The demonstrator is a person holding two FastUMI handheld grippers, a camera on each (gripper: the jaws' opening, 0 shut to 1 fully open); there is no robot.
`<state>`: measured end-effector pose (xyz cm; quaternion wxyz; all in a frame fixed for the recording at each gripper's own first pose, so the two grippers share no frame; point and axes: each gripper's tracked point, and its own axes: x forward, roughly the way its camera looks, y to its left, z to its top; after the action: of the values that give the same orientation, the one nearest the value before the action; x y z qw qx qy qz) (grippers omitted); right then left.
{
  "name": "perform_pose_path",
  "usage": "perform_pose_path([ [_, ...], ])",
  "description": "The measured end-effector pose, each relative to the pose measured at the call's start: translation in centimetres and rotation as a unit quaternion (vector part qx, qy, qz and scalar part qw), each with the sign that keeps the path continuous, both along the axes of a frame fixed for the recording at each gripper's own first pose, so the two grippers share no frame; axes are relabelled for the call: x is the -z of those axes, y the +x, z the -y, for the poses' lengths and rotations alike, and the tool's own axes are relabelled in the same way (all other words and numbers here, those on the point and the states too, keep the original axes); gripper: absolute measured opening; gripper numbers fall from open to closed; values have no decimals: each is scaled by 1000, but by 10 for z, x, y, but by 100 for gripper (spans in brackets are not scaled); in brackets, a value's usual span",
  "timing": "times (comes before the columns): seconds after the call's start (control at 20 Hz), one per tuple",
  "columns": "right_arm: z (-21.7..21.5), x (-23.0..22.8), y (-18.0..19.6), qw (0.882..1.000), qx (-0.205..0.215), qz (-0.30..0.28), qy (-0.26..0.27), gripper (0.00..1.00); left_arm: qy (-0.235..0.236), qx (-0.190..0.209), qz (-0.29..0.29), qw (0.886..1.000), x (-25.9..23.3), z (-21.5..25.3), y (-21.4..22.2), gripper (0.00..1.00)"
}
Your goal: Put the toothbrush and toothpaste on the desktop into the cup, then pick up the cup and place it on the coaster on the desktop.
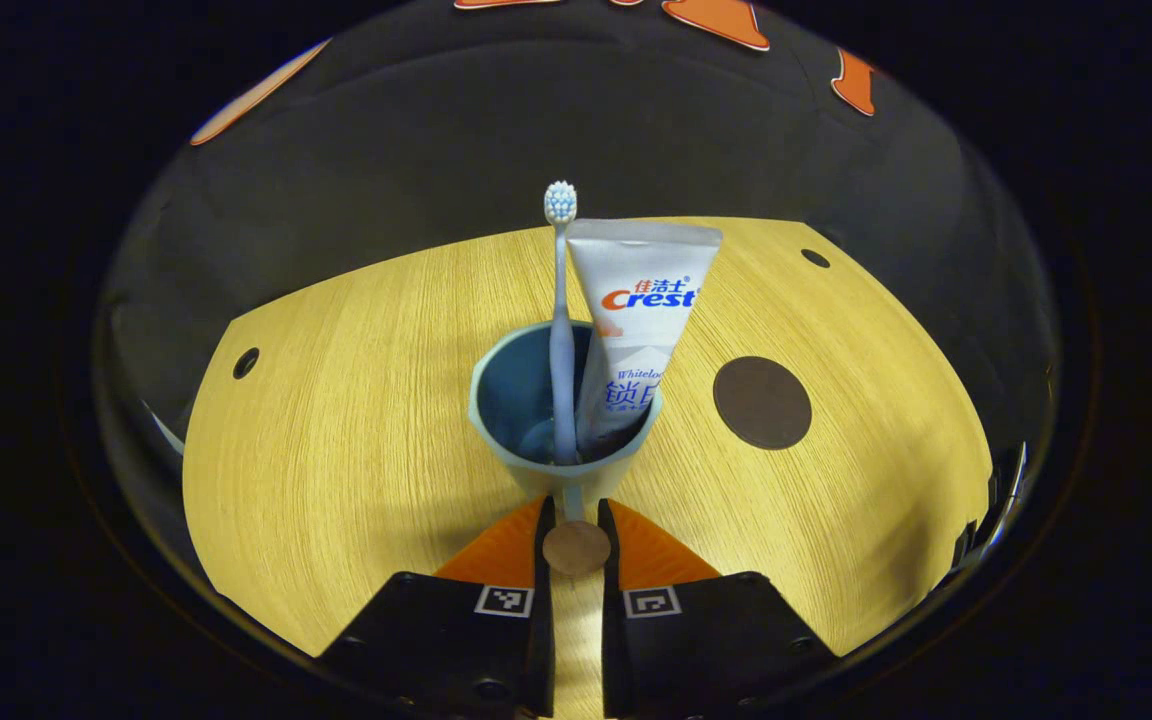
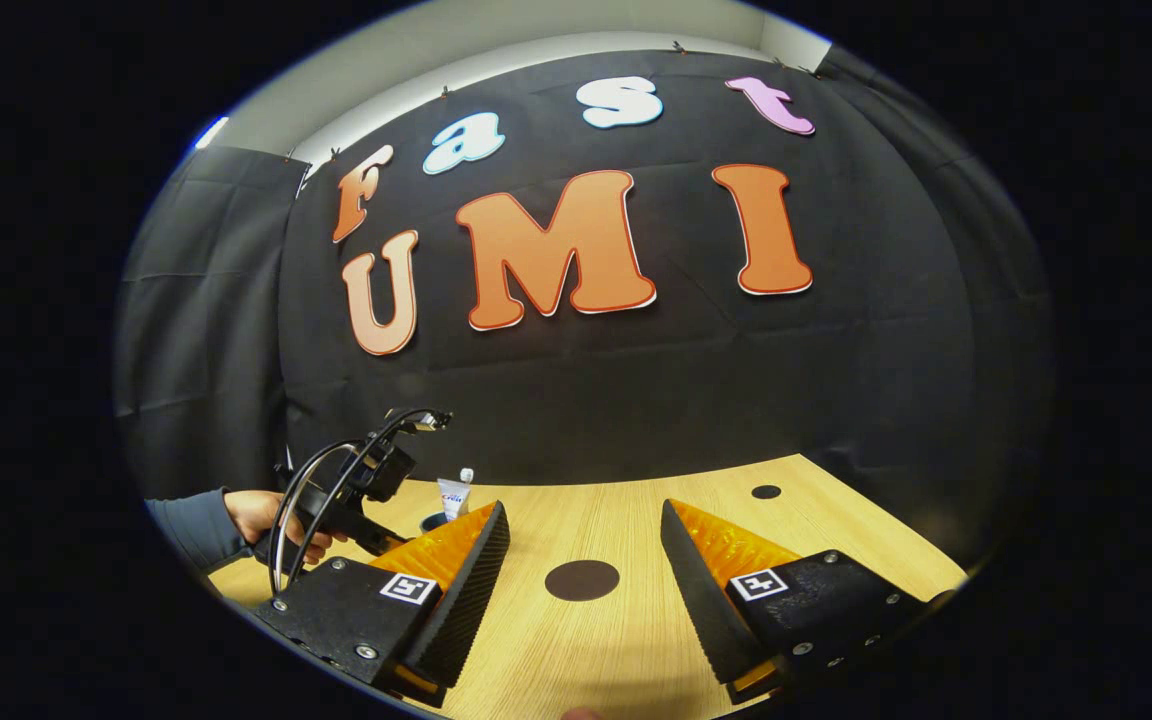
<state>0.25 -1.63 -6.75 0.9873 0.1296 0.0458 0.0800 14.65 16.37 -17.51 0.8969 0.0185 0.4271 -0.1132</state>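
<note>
A light blue cup (image 1: pixel 536 440) stands at the middle of the wooden desk (image 1: pixel 336 440) in the left gripper view. Upright inside it are a pale toothbrush (image 1: pixel 562 330) and, at its right, a white toothpaste tube (image 1: pixel 636 310). My left gripper (image 1: pixel 576 515) is shut on the cup's handle (image 1: pixel 576 546) at the near side. A dark round coaster (image 1: pixel 762 402) lies on the desk to the right of the cup, apart from it. In the right gripper view my right gripper (image 2: pixel 584 508) is open above the desk with the coaster (image 2: pixel 582 580) beyond its fingers. Far left there, a hand (image 2: pixel 256 515) holds the left gripper (image 2: pixel 346 490) at the cup (image 2: pixel 433 522).
The desk has small dark holes (image 1: pixel 246 362) near its corners (image 1: pixel 815 258). Black cloth wall (image 2: pixel 636 400) closes the back. The desk's edges curve off close at the left and right of the left gripper view.
</note>
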Motion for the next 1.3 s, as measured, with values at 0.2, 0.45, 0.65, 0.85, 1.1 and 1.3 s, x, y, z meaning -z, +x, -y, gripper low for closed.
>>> perform_pose_path([
  [0.2,2,1,0,1000,3,-3,1,91,-2,-1,17,1000,-4,-2,-7,18],
  [0.45,-1,4,-1,1000,0,-6,3,91,9,7,8,1000,-3,-1,-3,18],
  [0.65,1,3,-2,1000,1,-6,0,91,26,24,1,999,-4,-2,0,19],
  [0.85,4,5,-5,1000,3,-6,0,92,16,26,-32,999,4,6,1,22],
  [1.1,6,9,-4,1000,4,-12,4,91,40,43,-44,997,1,3,-2,30],
  [1.3,6,10,-8,1000,1,-15,4,91,60,71,-50,994,-6,6,0,43],
])
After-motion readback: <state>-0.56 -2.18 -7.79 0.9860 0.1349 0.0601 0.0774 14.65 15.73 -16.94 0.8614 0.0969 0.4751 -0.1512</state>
